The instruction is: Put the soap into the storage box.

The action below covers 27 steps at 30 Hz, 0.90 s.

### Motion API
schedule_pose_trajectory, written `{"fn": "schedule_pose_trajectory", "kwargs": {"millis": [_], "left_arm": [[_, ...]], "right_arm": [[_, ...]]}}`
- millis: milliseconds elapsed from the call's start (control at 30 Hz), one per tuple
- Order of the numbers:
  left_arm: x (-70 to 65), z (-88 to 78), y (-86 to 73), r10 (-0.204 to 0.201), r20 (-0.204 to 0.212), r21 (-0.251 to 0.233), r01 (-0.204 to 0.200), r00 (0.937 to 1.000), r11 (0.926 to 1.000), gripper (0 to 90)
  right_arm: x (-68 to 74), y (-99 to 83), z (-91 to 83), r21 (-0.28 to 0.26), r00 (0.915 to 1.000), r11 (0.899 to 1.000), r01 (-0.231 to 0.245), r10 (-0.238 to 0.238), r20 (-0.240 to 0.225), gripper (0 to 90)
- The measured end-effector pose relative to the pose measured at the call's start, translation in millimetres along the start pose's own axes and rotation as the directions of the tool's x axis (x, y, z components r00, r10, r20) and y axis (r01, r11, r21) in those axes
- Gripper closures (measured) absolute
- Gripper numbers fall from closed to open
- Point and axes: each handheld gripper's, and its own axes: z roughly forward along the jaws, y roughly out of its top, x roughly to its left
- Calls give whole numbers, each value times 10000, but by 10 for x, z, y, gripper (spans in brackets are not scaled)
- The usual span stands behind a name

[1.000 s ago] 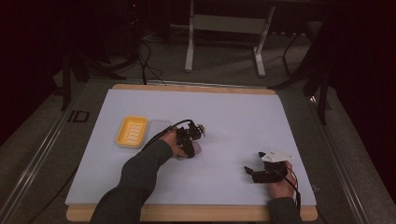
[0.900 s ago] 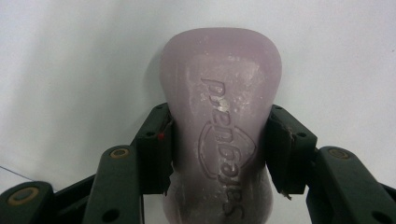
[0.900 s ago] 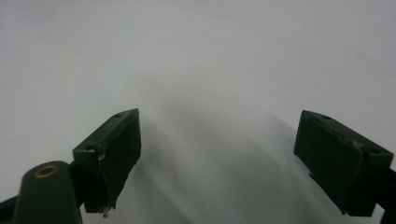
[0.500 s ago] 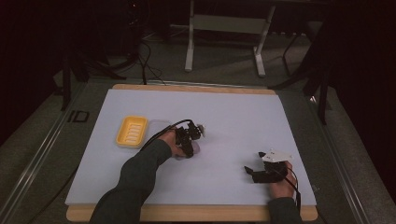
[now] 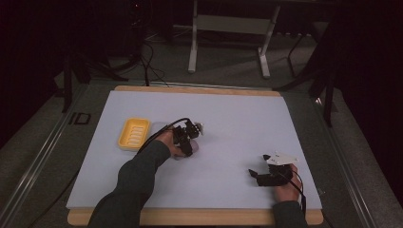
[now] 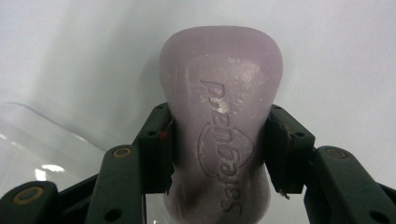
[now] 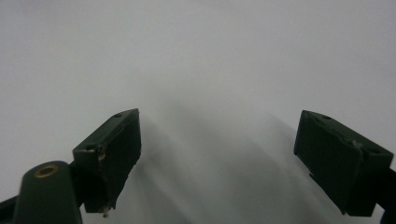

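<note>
- Little has moved since the earlier frames: the soap bar [image 6: 219,126] lies at the same spot on the tabletop [image 5: 237,118], and both hands keep their places.
- Soap bar: pale lilac, embossed lettering on its upper face, lying flat near the middle of the tabletop, just right of the yellow soap dish [image 5: 134,133].
- Left tool [image 5: 186,142]: jaws roughly two-thirds open, set on either side of the bar at its narrow waist, pads touching or all but touching its flanks. They have drawn in only slightly, so the grip reads as settling rather than firm.
- Judgement: the grasp looks nearly made; a lift toward the dish would seem next.
- Yellow soap dish: ribbed, empty, apart from the bar.
- Right tool [image 5: 259,176]: jaws wide open, holding nothing, resting low near the right front of the tabletop, well apart from the bar.
</note>
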Motion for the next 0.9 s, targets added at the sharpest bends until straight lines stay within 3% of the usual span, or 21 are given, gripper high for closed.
{"fn": "schedule_pose_trajectory", "kwargs": {"millis": [533, 900], "left_arm": [[110, -145, -79, -747, -62, -286, 745, 9972, 9968, 500], [217, -256, -192, -1370, -247, -367, 1360, 9903, 9900, 501]], "right_arm": [[0, 0, 0, -4, 10000, 10000, -1, 1, 0, 145], [-1, 0, -1, 0, 10000, 10000, 0, 0, -10, 145]]}}
